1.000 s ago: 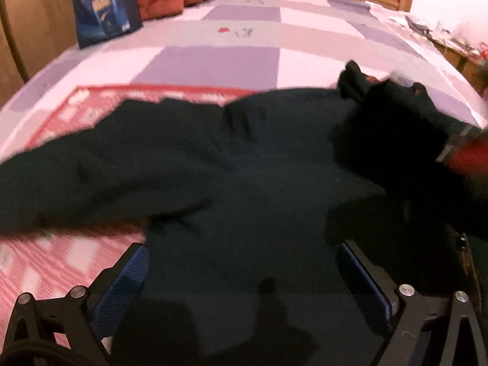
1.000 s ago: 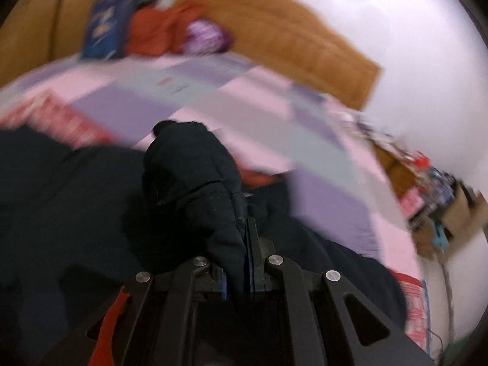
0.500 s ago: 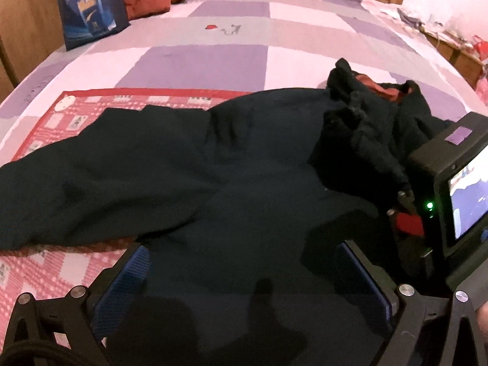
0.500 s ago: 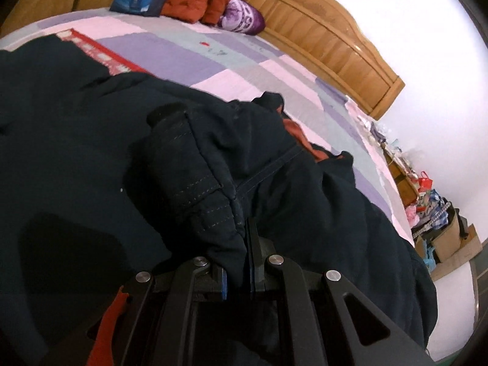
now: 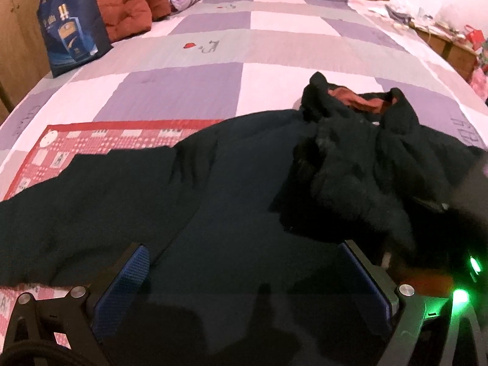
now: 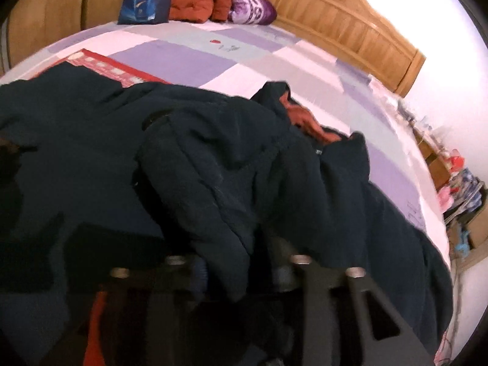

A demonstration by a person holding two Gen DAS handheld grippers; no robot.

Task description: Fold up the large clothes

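Although spread over the purple-and-white patchwork bedspread (image 5: 189, 91), the dark navy padded jacket (image 5: 228, 189) is judged soft and bulky; hems suit gripping. The left gripper (image 5: 253, 277) is held spread; the right gripper (image 6: 241, 271) appears parted around a sleeve fold.

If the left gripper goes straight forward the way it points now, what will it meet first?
Most likely the dark jacket: the left gripper is open with that fabric spread between and ahead of its fingers. Beyond it lies the patchwork bedspread. How high the gripper sits above the cloth is unclear.
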